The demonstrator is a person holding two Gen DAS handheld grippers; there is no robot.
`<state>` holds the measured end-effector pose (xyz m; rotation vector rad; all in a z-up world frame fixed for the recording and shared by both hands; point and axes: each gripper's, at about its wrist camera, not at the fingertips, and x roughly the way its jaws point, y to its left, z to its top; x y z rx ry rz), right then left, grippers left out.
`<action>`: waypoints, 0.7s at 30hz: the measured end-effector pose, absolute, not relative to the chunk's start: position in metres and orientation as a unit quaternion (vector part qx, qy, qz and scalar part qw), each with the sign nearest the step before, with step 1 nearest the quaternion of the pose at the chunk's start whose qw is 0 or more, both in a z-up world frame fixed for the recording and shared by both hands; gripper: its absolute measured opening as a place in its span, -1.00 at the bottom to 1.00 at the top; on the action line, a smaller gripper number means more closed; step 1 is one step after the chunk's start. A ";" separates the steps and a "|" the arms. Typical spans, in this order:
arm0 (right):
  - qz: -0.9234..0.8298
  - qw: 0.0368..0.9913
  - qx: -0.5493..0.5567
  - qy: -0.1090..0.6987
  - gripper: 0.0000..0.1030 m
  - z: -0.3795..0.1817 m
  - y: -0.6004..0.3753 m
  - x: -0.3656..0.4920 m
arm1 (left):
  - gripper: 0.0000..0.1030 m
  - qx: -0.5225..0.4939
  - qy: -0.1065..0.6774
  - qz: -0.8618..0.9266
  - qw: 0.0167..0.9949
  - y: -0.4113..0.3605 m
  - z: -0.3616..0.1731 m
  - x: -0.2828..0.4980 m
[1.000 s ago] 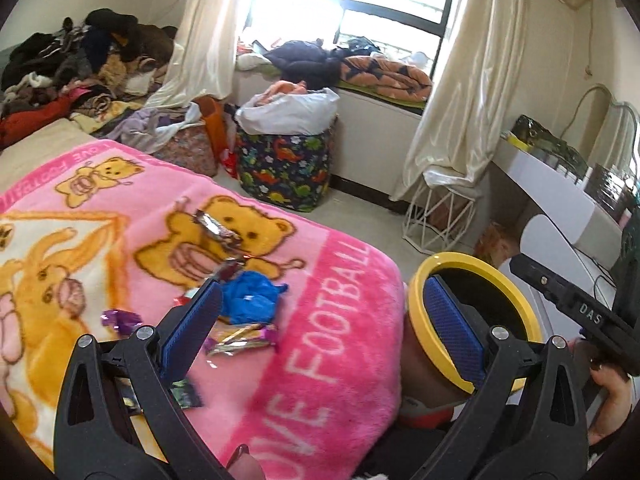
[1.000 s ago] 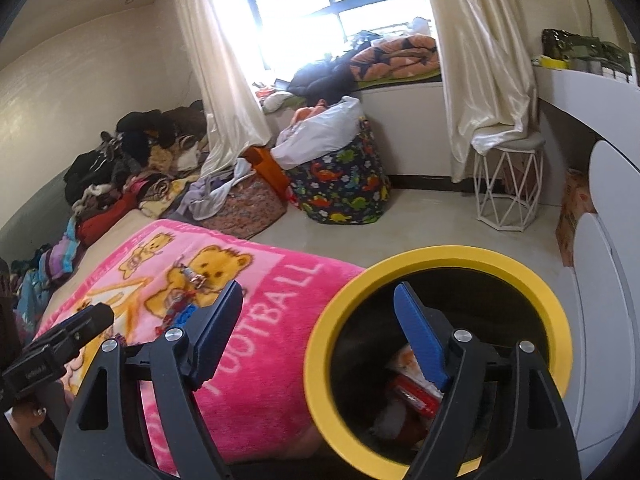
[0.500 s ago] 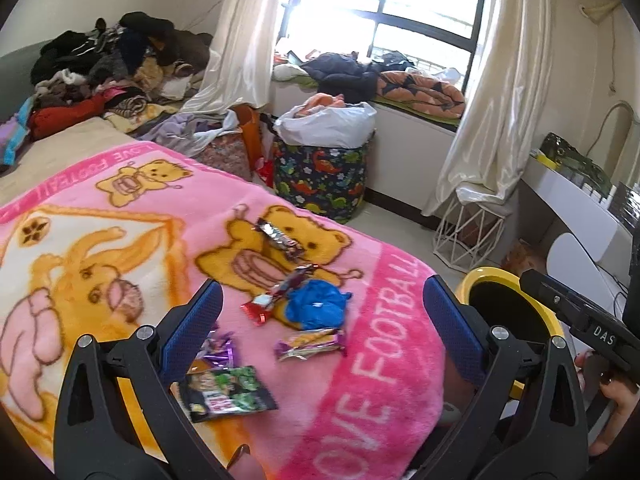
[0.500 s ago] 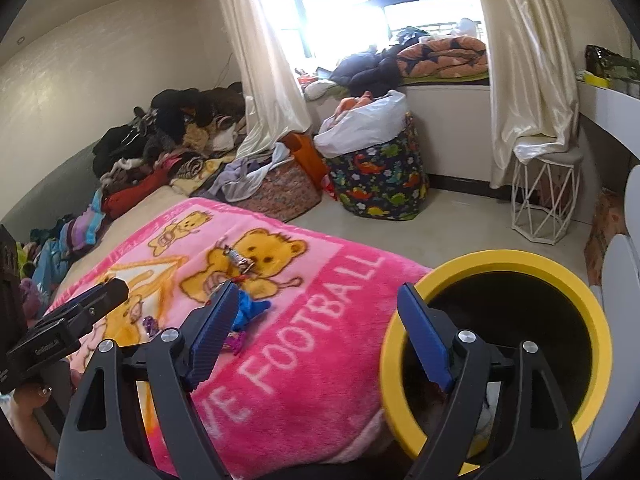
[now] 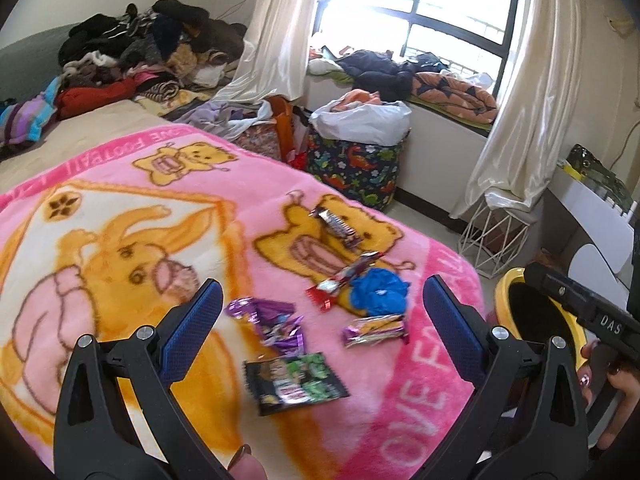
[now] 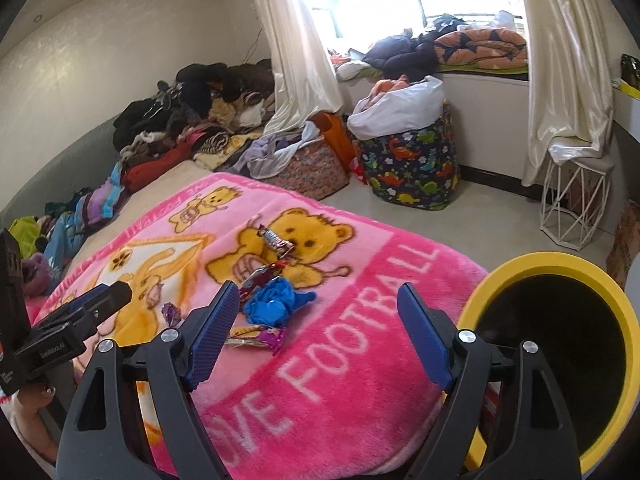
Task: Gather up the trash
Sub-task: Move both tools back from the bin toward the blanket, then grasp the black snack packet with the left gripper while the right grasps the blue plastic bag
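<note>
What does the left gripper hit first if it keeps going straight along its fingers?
Probably the purple wrapper on the pink blanket, lying about midway between the open left gripper's fingertips. The green-and-black packet lies nearer but lower in view. Depth is unclear.

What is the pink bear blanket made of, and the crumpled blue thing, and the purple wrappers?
The pink blanket looks like soft plush fleece: its surface is fuzzy and matte. The crumpled blue thing looks like thin plastic or a rubbery glove, creased with a slight sheen; I cannot tell which. The purple wrappers look like shiny foil or metallised plastic, since they glint and crinkle.
</note>
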<state>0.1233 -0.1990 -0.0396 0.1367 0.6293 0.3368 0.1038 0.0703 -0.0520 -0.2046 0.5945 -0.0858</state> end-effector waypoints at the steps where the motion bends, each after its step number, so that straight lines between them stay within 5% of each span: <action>1: 0.168 0.933 0.064 0.310 0.52 -0.041 -0.195 0.127 | 0.79 -0.102 0.296 -0.039 0.949 0.074 -0.055 0.104; 21: 0.202 0.898 0.053 0.387 0.52 -0.087 -0.140 0.201 | 0.79 -0.121 0.356 -0.035 0.926 0.105 -0.110 0.102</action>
